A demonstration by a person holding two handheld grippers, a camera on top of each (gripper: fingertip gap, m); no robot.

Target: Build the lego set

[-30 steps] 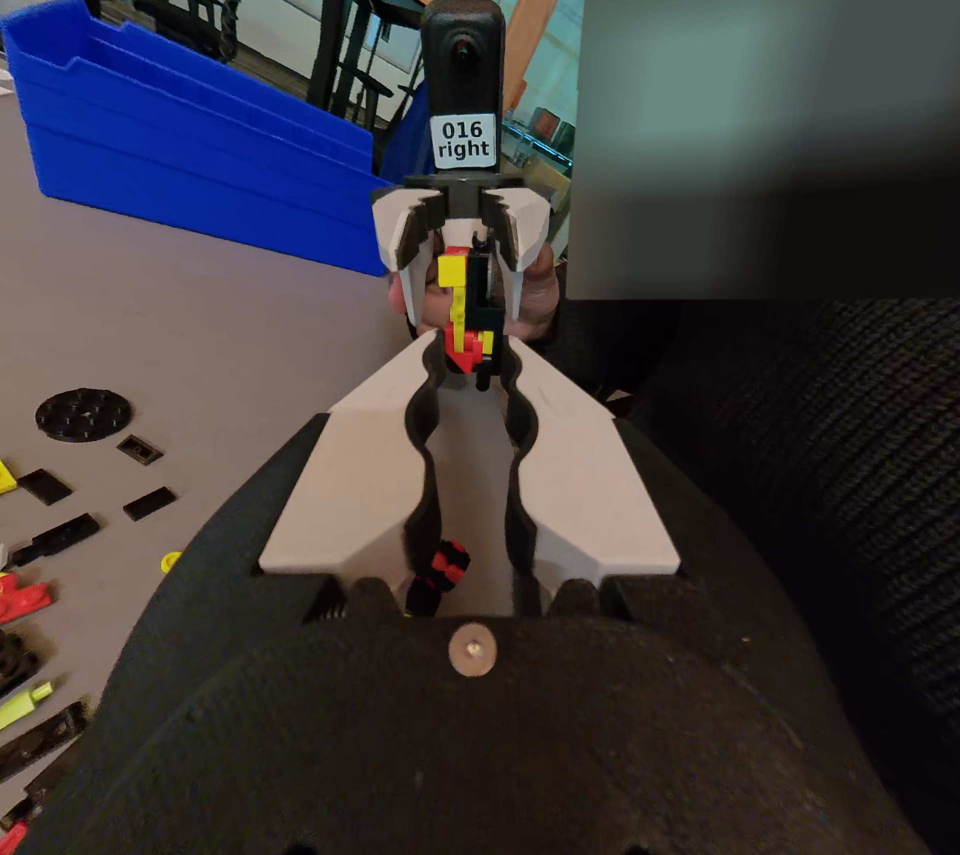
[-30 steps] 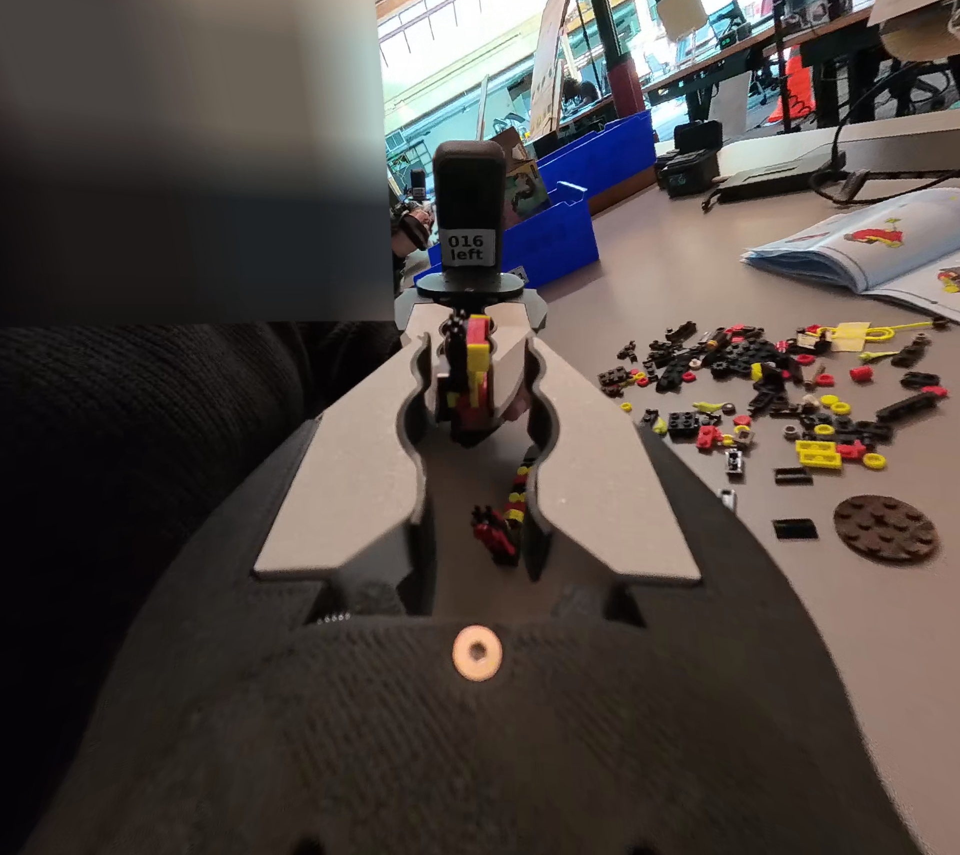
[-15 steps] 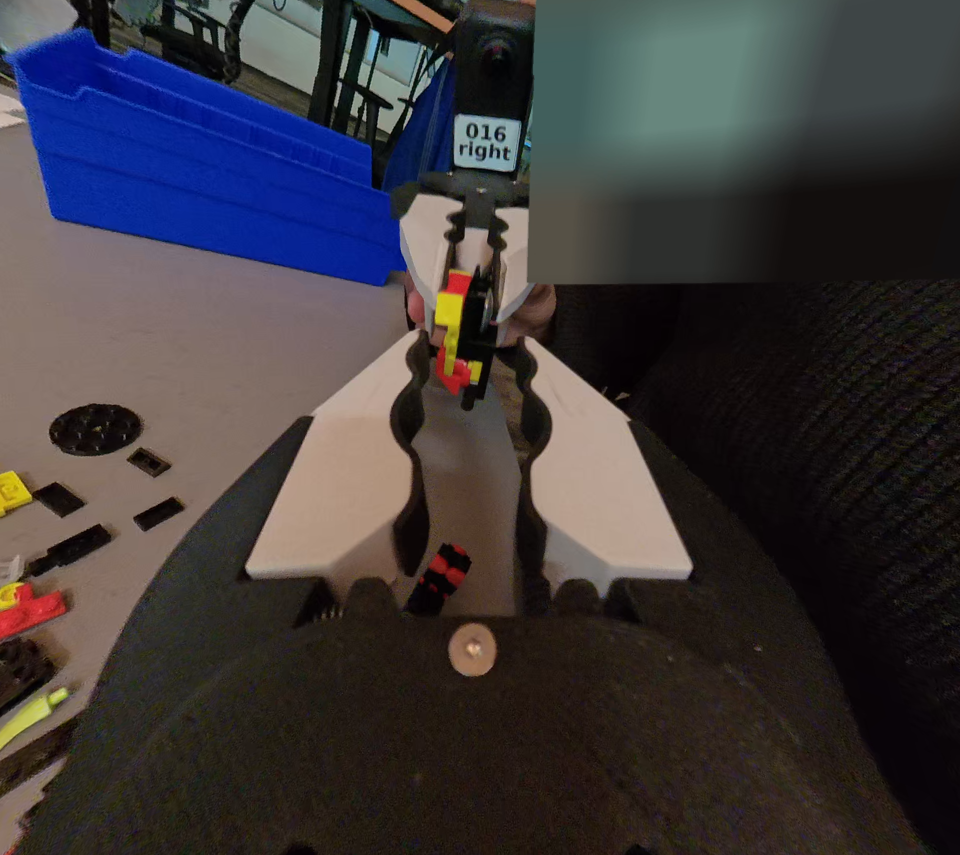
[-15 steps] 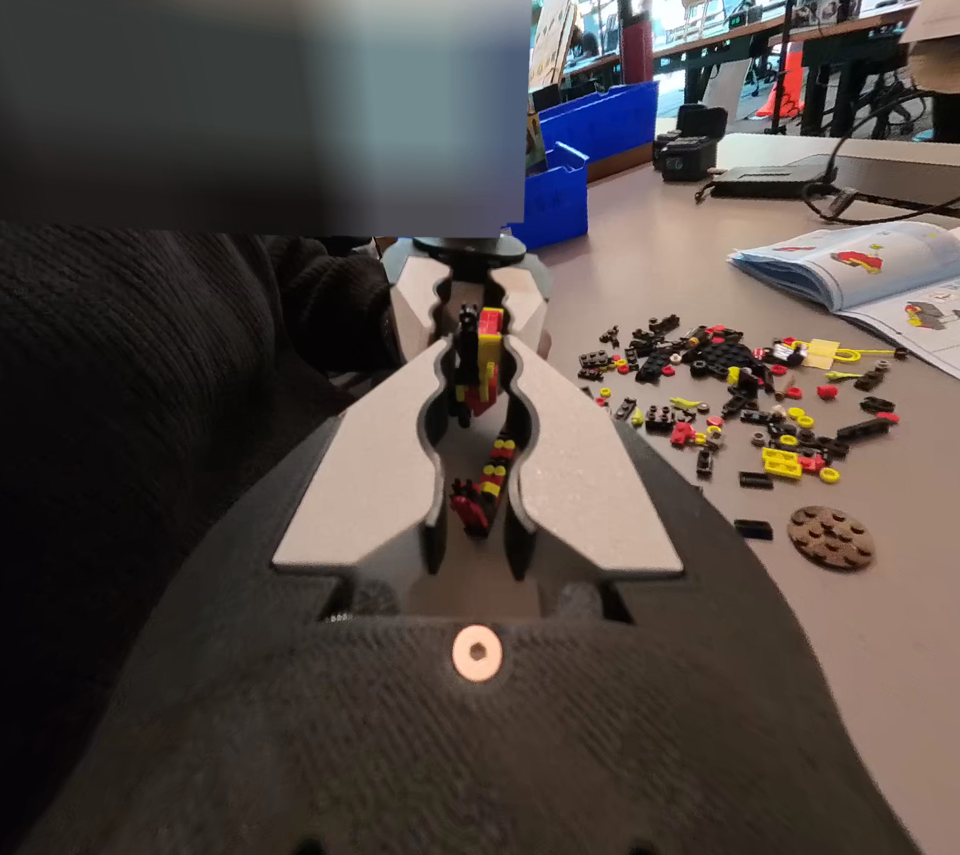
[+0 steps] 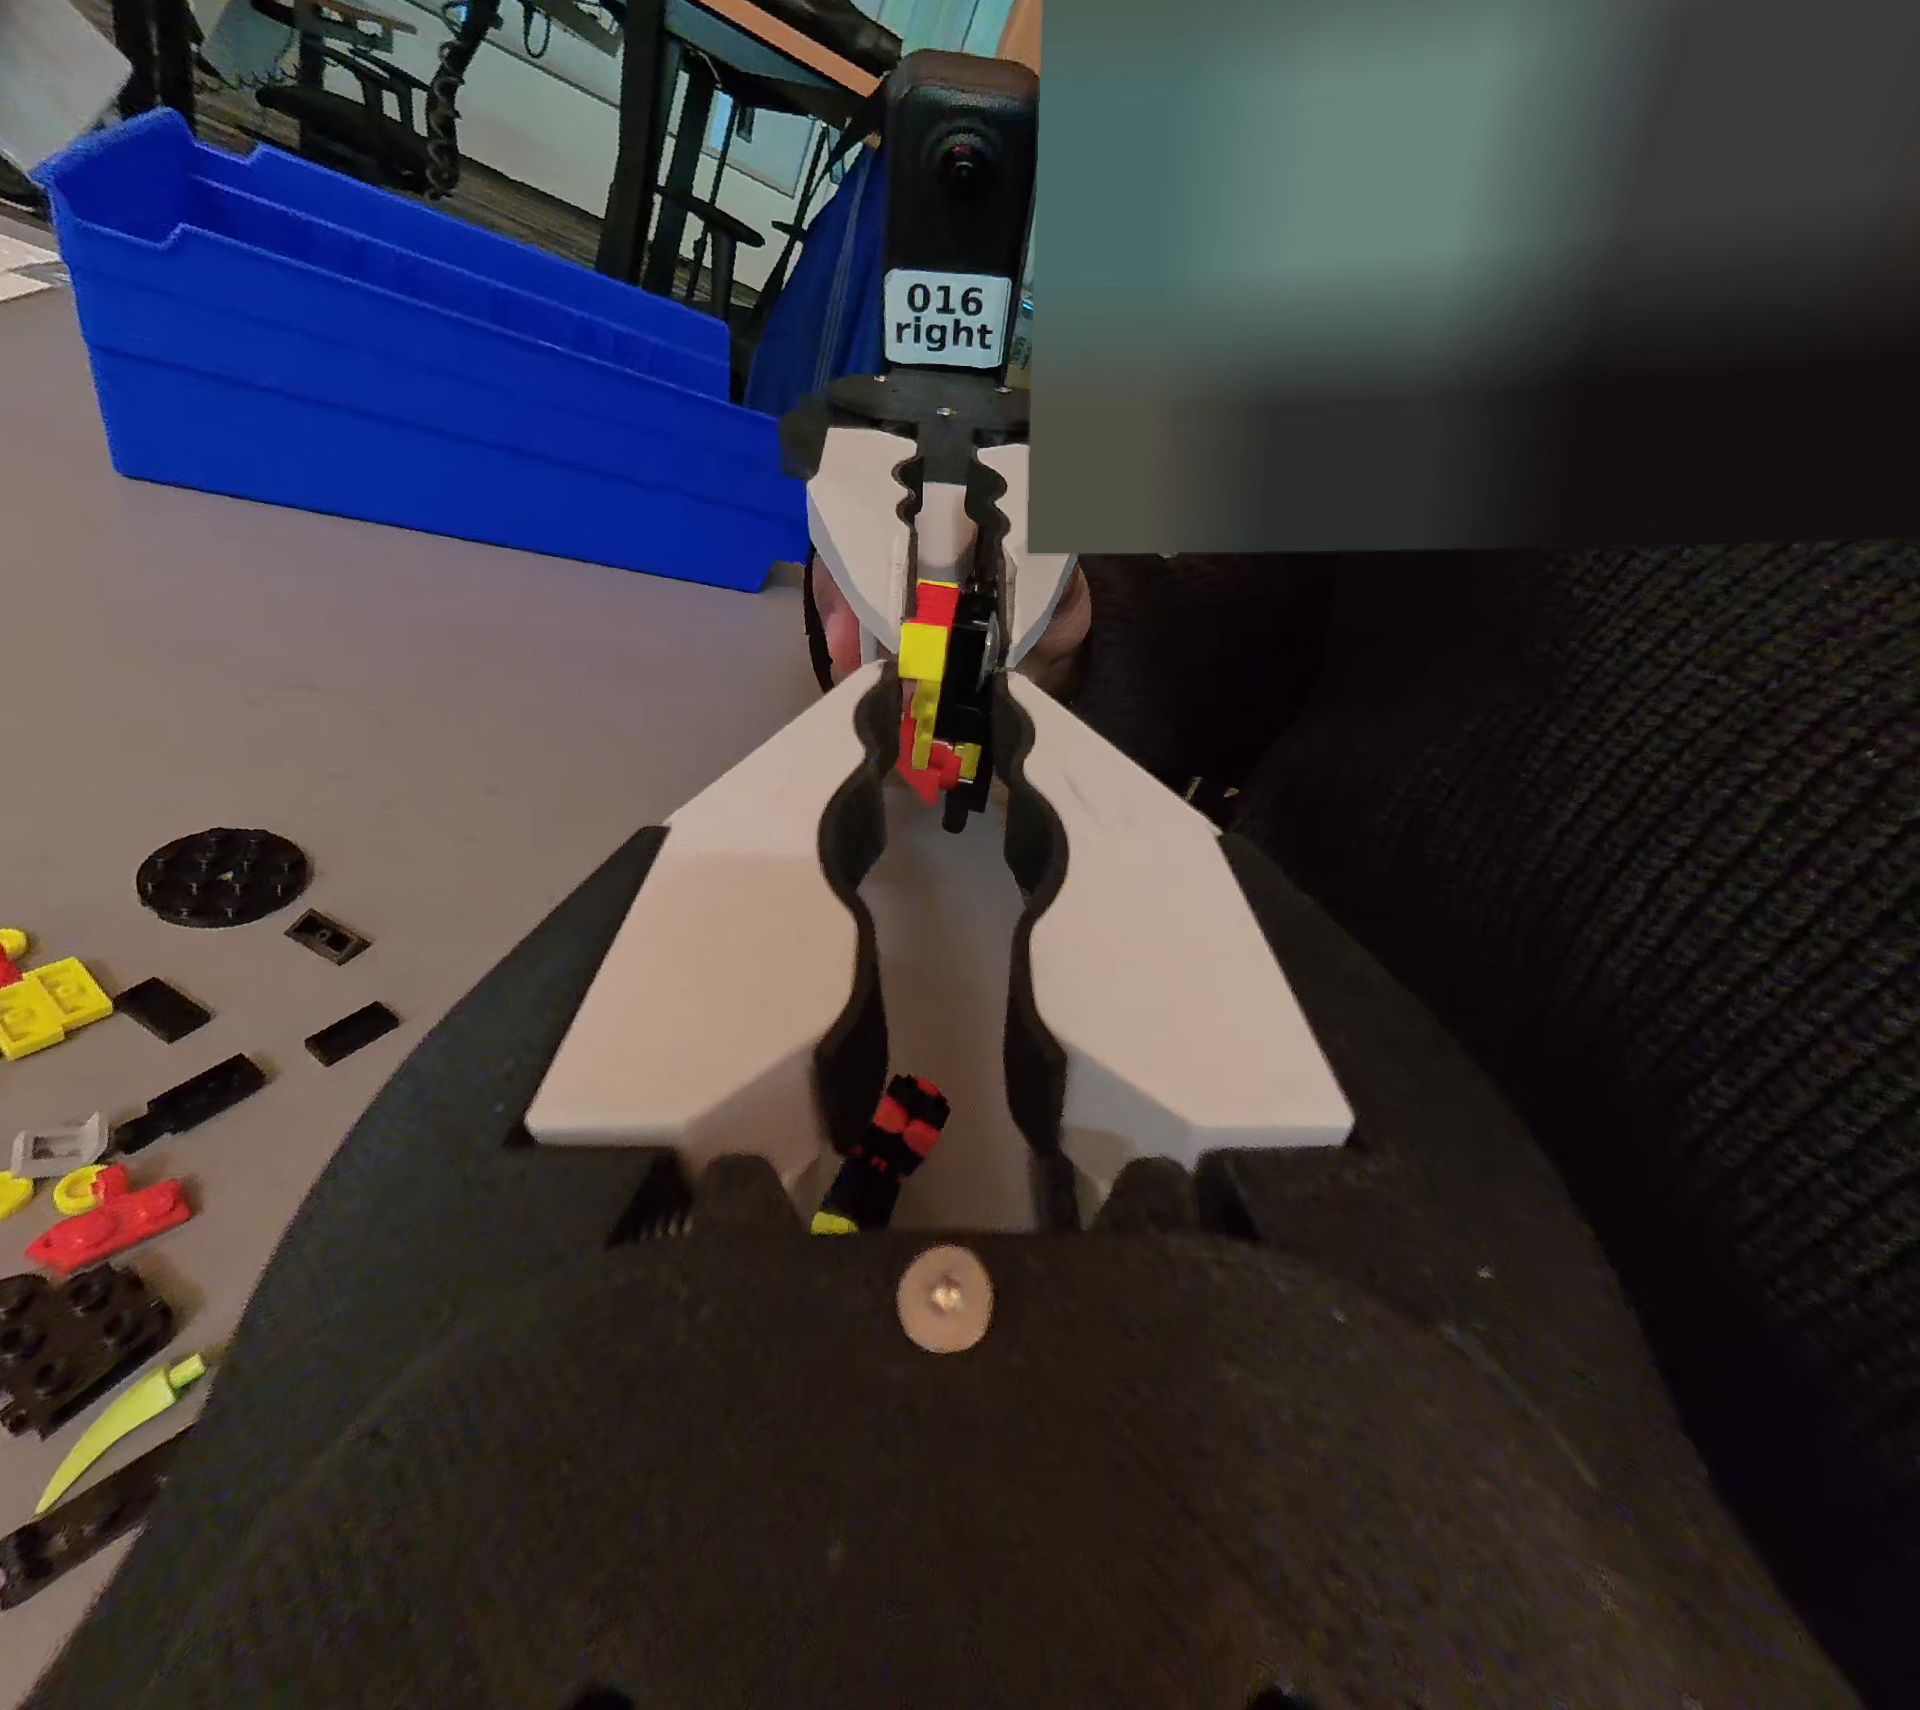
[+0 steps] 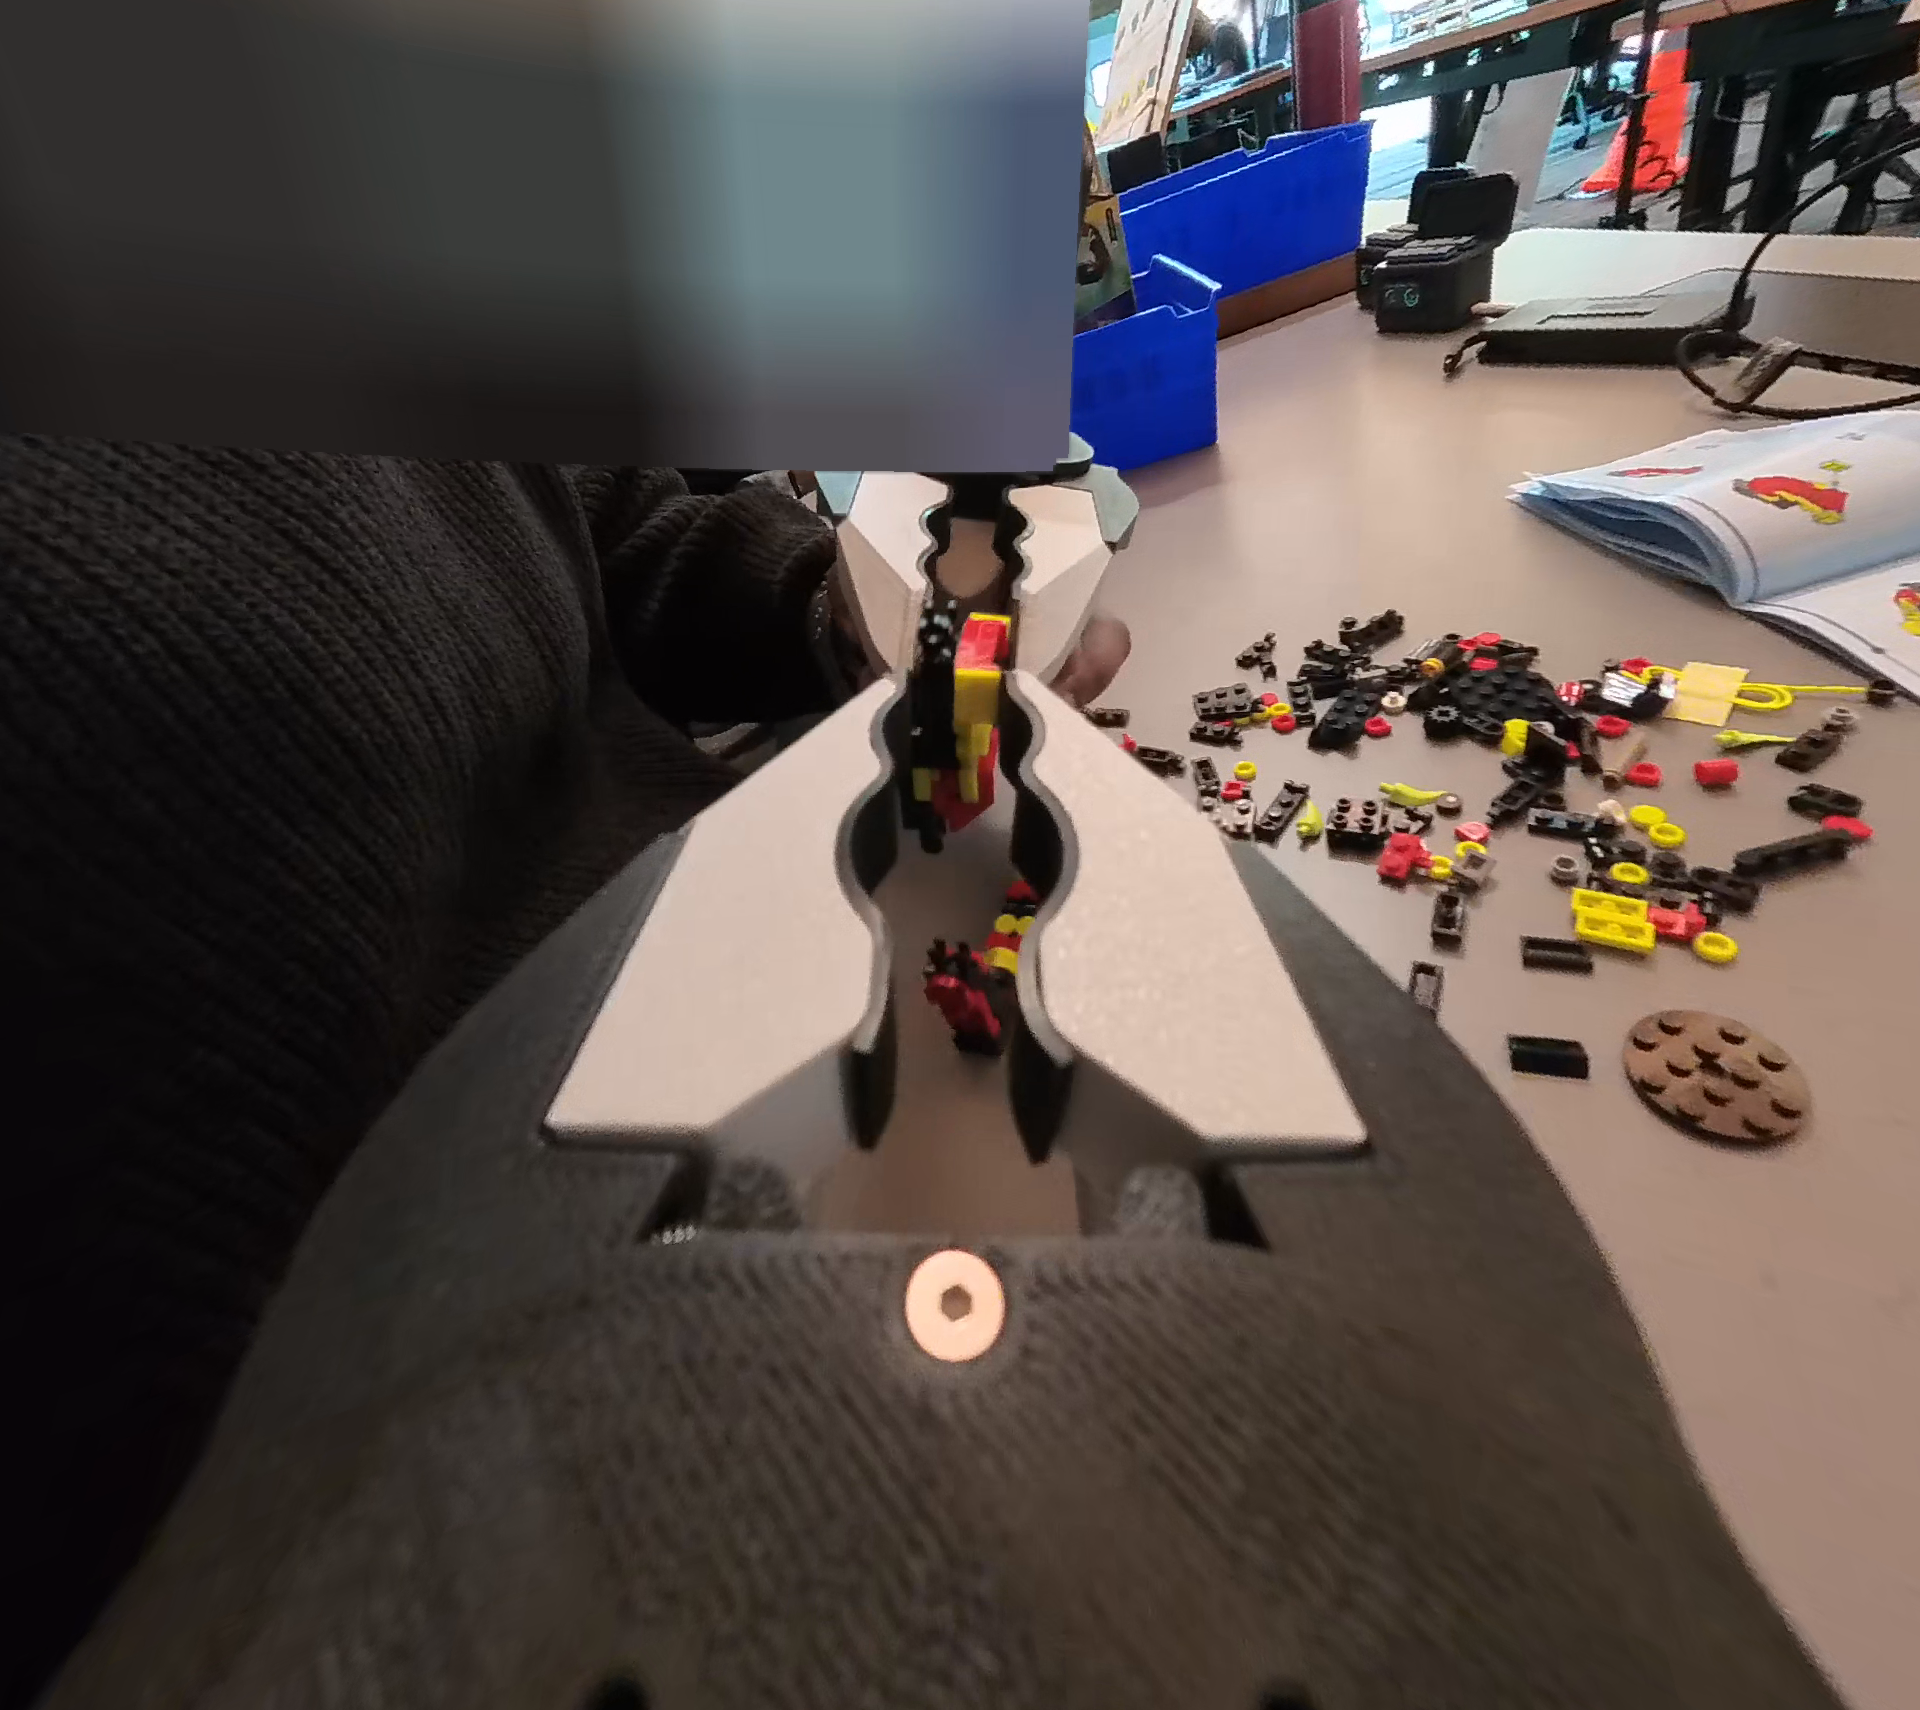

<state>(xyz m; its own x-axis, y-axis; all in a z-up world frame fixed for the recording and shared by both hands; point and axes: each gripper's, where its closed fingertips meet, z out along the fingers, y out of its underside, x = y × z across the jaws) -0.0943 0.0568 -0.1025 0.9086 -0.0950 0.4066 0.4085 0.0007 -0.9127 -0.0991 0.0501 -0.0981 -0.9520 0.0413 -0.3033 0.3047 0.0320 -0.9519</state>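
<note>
A small red, yellow and black lego assembly (image 5: 922, 654) is held in the air between my two grippers, which face each other tip to tip. My left gripper (image 5: 945, 696) is shut on its near end. My right gripper (image 6: 958, 696) is shut on the same assembly (image 6: 977, 696) from the other side. The right gripper also shows in the left wrist view (image 5: 951, 580). The left gripper also shows in the right wrist view (image 6: 968, 590). A short red, black and yellow chain of bricks (image 6: 982, 974) shows lower down between the fingers; I cannot tell what it rests on.
Loose lego pieces (image 6: 1558, 787) are scattered on the grey table (image 6: 1351, 517), with a round plate (image 6: 1714, 1076) and an open instruction booklet (image 6: 1766, 517). A blue bin (image 5: 416, 372) stands at the back. A person's dark knit sleeve (image 5: 1558, 933) lies close beside the grippers. My left and right fingertips are right by each other. Both grippers' tips are roughly 20 cm from the round plate (image 6: 1714, 1076). My left wrist view (image 5: 240, 856) looks at it from another angle.
The right gripper's fingers have narrowed from wide open to shut around the assembly. The two grippers have moved closer together. The left gripper has kept its hold.
</note>
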